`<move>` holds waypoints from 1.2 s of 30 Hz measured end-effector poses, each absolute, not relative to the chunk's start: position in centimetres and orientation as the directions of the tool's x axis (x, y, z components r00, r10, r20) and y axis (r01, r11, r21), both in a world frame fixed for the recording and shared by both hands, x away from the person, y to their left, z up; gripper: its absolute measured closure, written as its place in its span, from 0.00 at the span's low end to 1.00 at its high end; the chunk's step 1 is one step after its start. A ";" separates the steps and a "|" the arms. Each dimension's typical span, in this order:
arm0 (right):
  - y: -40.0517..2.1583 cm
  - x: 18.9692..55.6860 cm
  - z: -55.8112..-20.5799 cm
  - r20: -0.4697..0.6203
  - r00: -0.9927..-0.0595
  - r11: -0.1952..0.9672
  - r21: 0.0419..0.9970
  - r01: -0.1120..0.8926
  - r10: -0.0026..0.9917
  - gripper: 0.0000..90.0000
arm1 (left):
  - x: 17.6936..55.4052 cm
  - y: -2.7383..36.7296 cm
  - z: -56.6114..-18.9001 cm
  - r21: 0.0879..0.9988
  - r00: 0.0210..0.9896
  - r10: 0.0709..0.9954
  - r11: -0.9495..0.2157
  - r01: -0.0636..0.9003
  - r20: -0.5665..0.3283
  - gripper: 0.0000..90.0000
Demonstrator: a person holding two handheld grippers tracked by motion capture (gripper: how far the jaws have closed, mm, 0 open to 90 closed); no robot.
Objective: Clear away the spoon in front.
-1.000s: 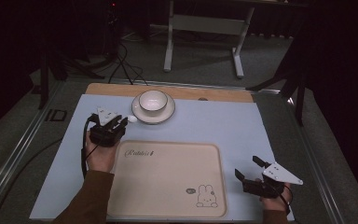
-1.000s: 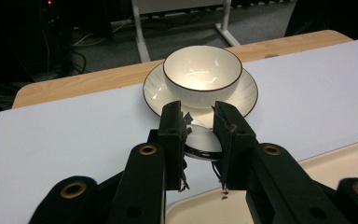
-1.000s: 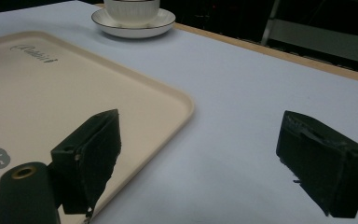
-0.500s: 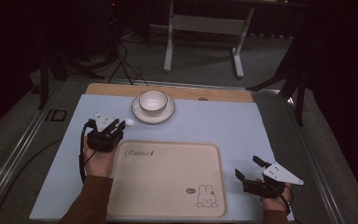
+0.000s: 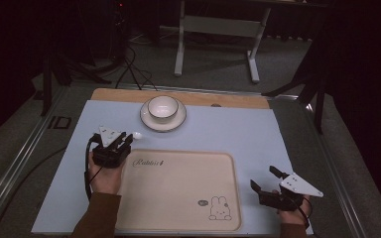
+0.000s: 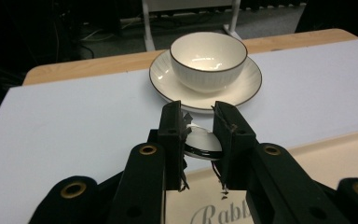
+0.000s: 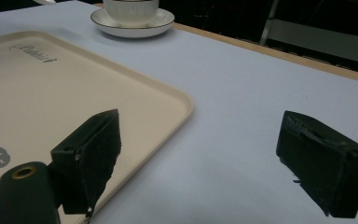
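My left hand (image 5: 105, 177) comes in from the near edge at the left, forearm in a brown sleeve, and lies at the far left corner of the tray (image 5: 178, 208), holding my left claw (image 5: 127, 139) level and pointed away from me toward the bowl. My right hand (image 5: 291, 210) sits low at the near right, just off the tray's right edge, with my right claw (image 5: 263, 179) aimed leftward and away across the table.

What I'm holding in the left claw is a small white spoon (image 6: 201, 141). In the left gripper view its pale, glossy bowl end shows between my two black jaws, with a dark rim along its underside. From above, the white tip of it pokes out beyond the claw on the far right side.

My left claw is clamped on the spoon, the pads pressing it from both sides, and the spoon hangs just over the tray's far edge, at the printed lettering. The white bowl (image 5: 162, 107) stands upright on its saucer (image 5: 148, 119) straight ahead of the claw, near but not touching it, at the far middle of the pale blue mat (image 5: 238, 134).

My right claw stands wide apart with nothing between its jaws; the tray's rounded corner lies beside its left jaw.
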State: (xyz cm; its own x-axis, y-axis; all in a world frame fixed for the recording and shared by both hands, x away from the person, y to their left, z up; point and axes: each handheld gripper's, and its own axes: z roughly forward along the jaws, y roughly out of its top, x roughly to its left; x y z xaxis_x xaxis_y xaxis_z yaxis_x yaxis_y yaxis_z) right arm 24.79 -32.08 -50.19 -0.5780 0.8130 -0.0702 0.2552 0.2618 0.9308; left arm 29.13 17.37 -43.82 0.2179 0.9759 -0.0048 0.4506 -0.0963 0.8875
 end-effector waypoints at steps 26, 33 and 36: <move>-32.1 24.7 -50.2 -0.075 -0.574 0.265 0.930 0.255 0.815 0.15 | 26.7 16.9 -46.9 0.861 0.220 0.975 -0.093 0.499 -0.022 0.82; -32.1 24.7 -50.2 -0.075 -0.574 0.265 0.930 0.254 0.815 0.15 | 26.1 16.8 -48.0 0.854 0.218 0.975 -0.085 0.513 -0.033 0.82; -32.1 24.7 -50.2 -0.075 -0.574 0.265 0.930 0.254 0.815 0.15 | 25.7 16.8 -48.3 0.854 0.213 0.977 -0.085 0.513 -0.031 0.82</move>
